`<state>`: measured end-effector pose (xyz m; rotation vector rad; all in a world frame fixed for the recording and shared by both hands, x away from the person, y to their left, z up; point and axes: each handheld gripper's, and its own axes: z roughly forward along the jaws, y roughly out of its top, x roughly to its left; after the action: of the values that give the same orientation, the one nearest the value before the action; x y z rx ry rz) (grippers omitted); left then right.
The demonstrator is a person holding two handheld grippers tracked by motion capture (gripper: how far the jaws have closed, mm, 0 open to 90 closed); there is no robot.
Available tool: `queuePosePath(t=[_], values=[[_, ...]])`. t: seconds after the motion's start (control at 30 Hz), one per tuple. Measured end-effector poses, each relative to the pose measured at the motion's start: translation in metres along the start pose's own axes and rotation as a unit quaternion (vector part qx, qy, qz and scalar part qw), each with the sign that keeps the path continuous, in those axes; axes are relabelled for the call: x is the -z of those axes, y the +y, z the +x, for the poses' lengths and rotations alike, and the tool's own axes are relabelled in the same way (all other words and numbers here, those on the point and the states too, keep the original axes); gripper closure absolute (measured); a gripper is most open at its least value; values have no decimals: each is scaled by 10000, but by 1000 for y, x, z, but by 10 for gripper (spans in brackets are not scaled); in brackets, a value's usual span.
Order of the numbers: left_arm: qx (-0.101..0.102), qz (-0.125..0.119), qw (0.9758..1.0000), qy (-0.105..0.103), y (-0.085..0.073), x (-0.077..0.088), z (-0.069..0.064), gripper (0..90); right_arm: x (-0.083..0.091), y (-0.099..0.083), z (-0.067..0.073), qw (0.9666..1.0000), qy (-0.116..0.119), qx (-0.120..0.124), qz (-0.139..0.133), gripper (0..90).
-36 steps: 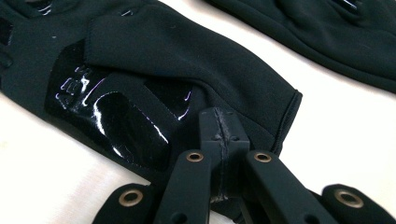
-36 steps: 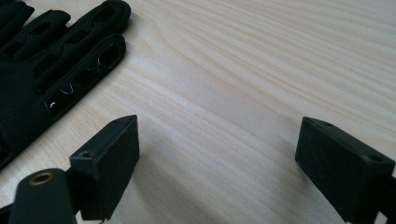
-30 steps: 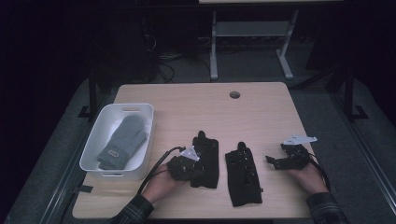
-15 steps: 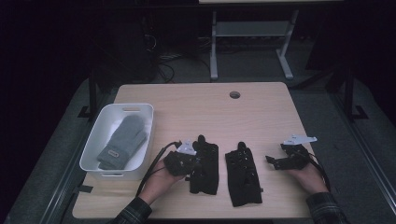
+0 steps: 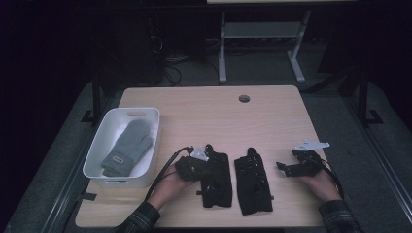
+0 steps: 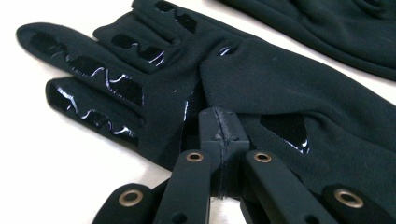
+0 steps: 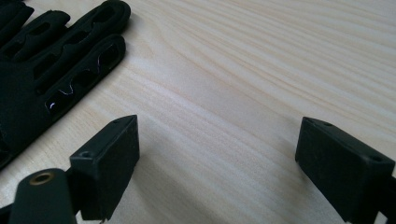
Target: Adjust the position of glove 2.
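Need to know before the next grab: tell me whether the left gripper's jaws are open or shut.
Shut. In the left gripper view the left gripper has its two black jaws pressed together, pinching a fold of the black glove on the table.

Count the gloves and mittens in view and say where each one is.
3: a grey mitten in the white bin; the left black glove, pinched by the left gripper; the right black glove beside it. The mitten may hide more.
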<state>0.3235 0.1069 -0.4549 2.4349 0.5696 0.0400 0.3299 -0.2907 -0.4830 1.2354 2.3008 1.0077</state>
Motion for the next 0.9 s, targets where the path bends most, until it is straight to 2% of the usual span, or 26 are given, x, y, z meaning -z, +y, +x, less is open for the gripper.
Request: queuePosePath(t=[0.27,0.43,0.67,0.7,0.77,0.83,0.9], values=[[-157,-18,9993,-343,3,-5,-8,894,0,0,0,10000,-2,0,2,135],[-261,-15,9990,-359,9,-10,-10,894,0,0,0,10000,-3,2,3,135],[-274,-53,9988,-392,15,-14,-10,892,0,0,1,10000,-11,-7,-10,148],[-272,-70,9988,-397,16,-14,-10,887,1,0,2,10000,-6,-15,4,173],[-234,-101,9990,-356,16,-12,-9,801,3,2,3,10000,7,-3,26,250],[-143,-187,9994,-258,15,-7,-9,713,9,4,4,10000,69,24,-61,401],[-47,-257,9995,-172,13,-2,-8,649,15,5,6,9998,144,12,-143,513]])
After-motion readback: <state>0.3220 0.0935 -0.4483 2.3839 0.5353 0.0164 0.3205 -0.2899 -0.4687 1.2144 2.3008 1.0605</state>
